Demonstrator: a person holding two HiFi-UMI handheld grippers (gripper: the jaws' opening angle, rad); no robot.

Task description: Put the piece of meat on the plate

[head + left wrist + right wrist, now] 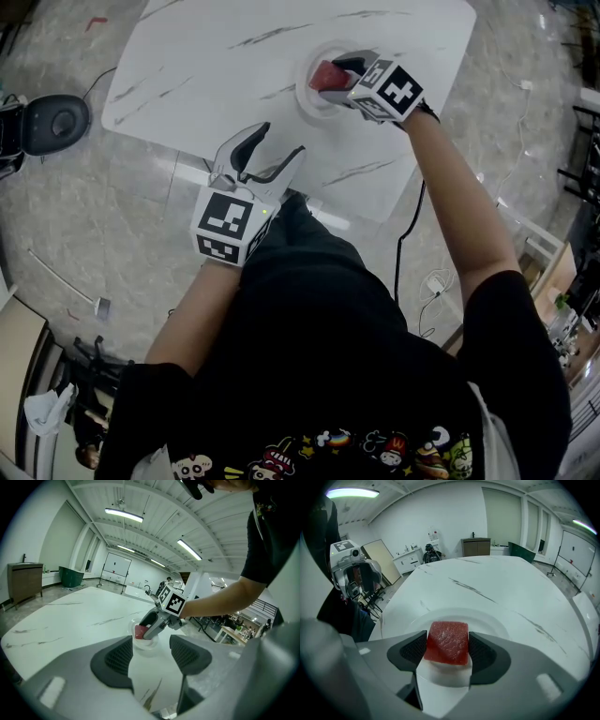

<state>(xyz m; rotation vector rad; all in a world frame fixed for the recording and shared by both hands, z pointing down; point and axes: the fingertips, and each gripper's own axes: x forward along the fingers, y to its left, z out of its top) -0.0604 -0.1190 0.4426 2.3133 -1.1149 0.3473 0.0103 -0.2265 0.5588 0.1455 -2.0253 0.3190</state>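
Note:
A red cube of meat (447, 642) sits clamped between the two jaws of my right gripper (447, 652), just over the white plate (487, 620). In the head view the meat (324, 77) and right gripper (339, 75) are over the plate (307, 101) at the far side of the white marble table (216, 66). The left gripper view shows the meat (140, 631) above the plate (146, 645) too. My left gripper (274, 152) hangs open near the table's front edge, nothing between its fingers; its jaws (150, 654) stand wide apart.
A black round device (54, 122) stands on the floor at the left. A black cable (405, 246) and white plugs lie on the floor to the right of the table. The person's dark-clothed body fills the lower part of the head view.

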